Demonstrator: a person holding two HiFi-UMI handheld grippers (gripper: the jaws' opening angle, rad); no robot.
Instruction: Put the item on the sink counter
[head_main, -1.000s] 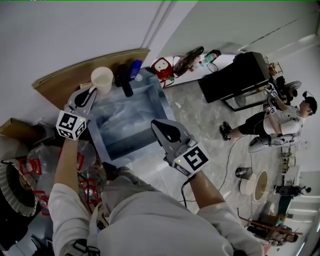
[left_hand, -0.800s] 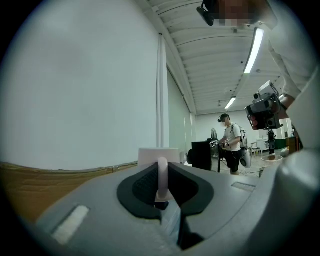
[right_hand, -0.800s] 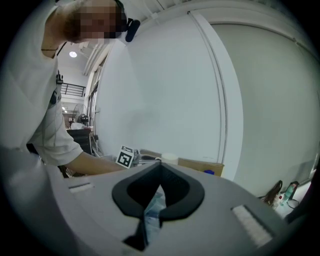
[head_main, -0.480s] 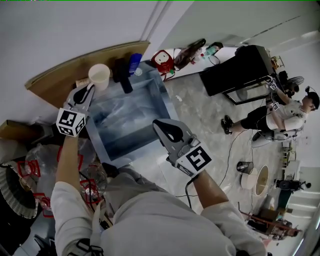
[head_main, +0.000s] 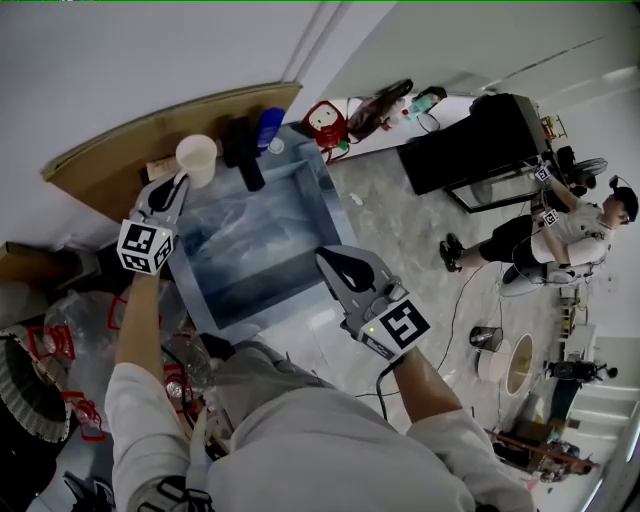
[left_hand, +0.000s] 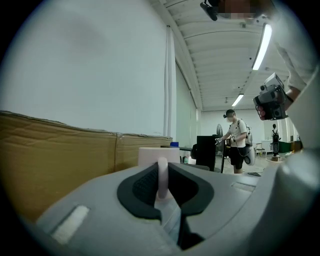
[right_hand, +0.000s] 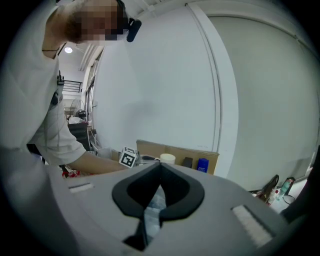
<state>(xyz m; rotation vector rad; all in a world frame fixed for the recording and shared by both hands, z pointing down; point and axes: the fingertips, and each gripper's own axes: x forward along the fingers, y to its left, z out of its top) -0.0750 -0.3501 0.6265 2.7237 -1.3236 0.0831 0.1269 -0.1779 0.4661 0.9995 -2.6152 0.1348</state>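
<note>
My left gripper (head_main: 178, 180) is clamped on the handle (left_hand: 162, 176) of the white mug (head_main: 197, 157), at the back-left corner of the sink (head_main: 318, 190), beside the cardboard (head_main: 120, 150). I judge it light, rigid and breakable, so the handle is the right hold. My right gripper (head_main: 327, 256) is closed on nothing.

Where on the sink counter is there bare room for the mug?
Bare: the sink front rim, nearest the person, and its basin. Crowded: the back ledge along the cardboard, with mug, black object, blue bottle and red item; bags fill the left.
</note>
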